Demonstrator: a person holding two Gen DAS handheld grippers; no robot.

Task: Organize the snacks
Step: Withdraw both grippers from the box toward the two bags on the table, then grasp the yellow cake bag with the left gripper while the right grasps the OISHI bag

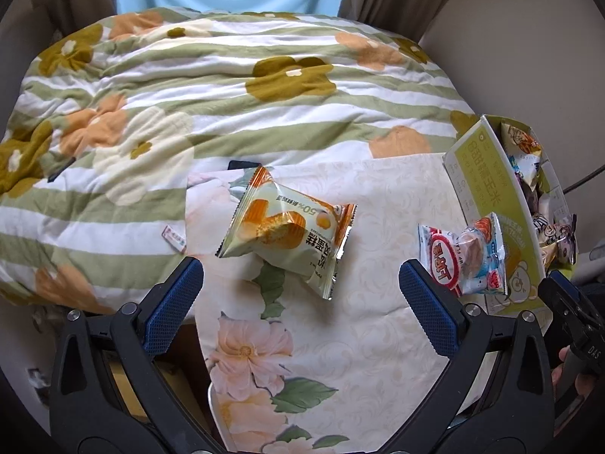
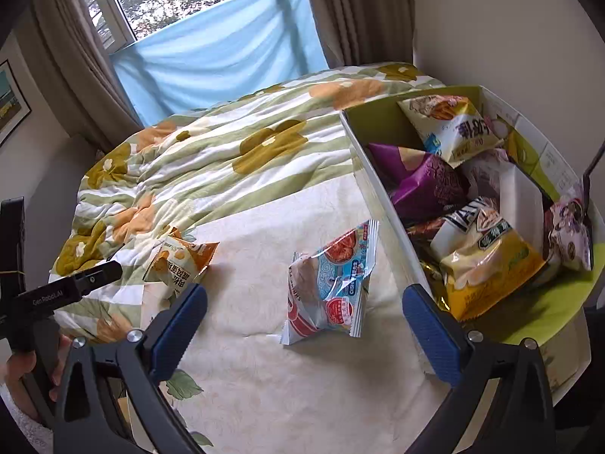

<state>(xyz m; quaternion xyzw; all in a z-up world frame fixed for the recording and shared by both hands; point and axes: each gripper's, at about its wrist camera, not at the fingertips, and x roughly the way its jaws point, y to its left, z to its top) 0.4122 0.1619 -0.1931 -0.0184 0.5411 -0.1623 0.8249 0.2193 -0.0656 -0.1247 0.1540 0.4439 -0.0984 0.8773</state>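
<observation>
Both grippers hang spread wide over the bed with nothing between their blue ribbed pads: the left gripper [image 1: 301, 295] hovers just short of the orange-and-cream cake packet [image 1: 287, 229], and the right gripper [image 2: 304, 319] frames the red-and-blue shrimp cracker packet [image 2: 332, 285] without touching it. Each packet is a glossy, crinkled plastic pillow with saw-tooth sealed ends, puffed in the middle; the cracker one has a clear window through which a round, pale disc shows. They lie well apart on a smooth cream sheet [image 2: 272, 397] printed with pink flowers and green leaves. Beyond it rumples a soft quilt [image 1: 211, 87] striped green and white with orange and olive blossoms. At the right edge of the bed stands a yellow-green cardboard box [image 2: 372, 185], open on top, and the cracker packet rests just beside its wall. Inside are heaped shiny bags, among them a purple bag [image 2: 425, 181], a yellow bag [image 2: 487, 268] and a white bag with orange print [image 2: 452, 125]; those underneath are hidden. In the left wrist view the box is cut off by the frame. A dark flat object [image 1: 242, 164] peeks from under the quilt's edge, too covered to identify. Print on the packets is mostly too small to read.
</observation>
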